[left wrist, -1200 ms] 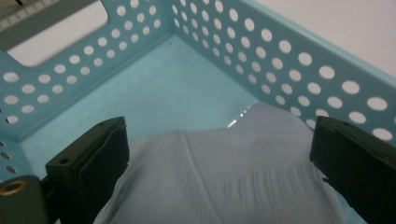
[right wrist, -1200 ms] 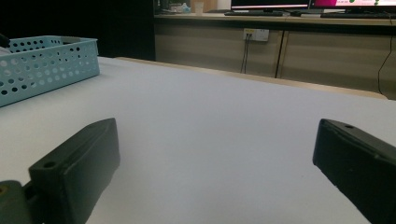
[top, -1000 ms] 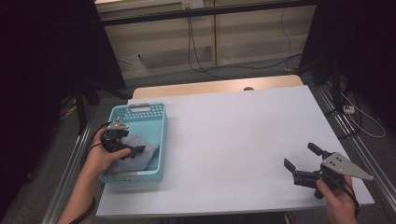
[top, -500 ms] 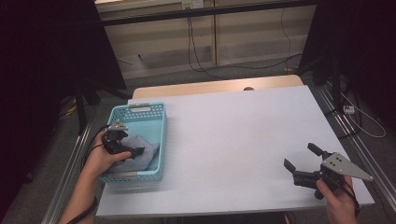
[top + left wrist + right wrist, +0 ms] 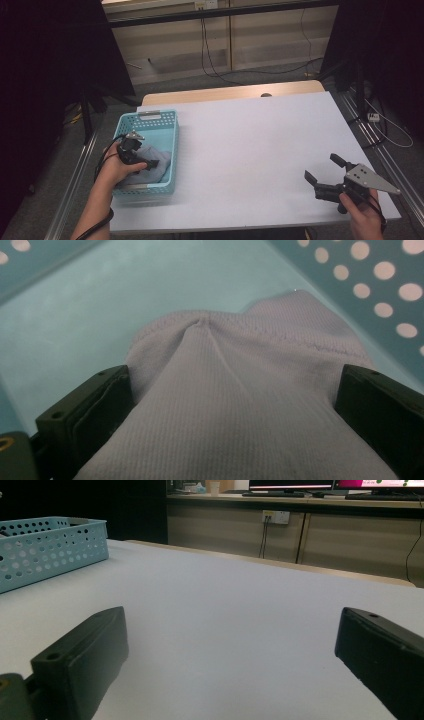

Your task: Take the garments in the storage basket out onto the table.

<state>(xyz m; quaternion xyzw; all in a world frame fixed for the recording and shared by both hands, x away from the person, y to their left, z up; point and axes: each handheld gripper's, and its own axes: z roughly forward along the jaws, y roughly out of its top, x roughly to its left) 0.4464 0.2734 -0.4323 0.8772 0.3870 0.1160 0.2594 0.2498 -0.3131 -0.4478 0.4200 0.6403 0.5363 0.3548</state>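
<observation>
- Cloth grab is the step in hand, I'd say: left gripper (image 5: 150,163) sits down in the teal basket (image 5: 170,131), jaws spread wide around a bunched grey cloth (image 5: 240,405) but not pinching it yet.
- Cloth is lying on the basket floor, by the perforated wall.
- Next move probably calls for clamping down on that fold, then lifting clear of the rim.
- Right gripper (image 5: 324,175) hovers released over the white table (image 5: 250,145), well apart.
- Versus a second ago: left hand barely shifted, right one same spot.
</observation>
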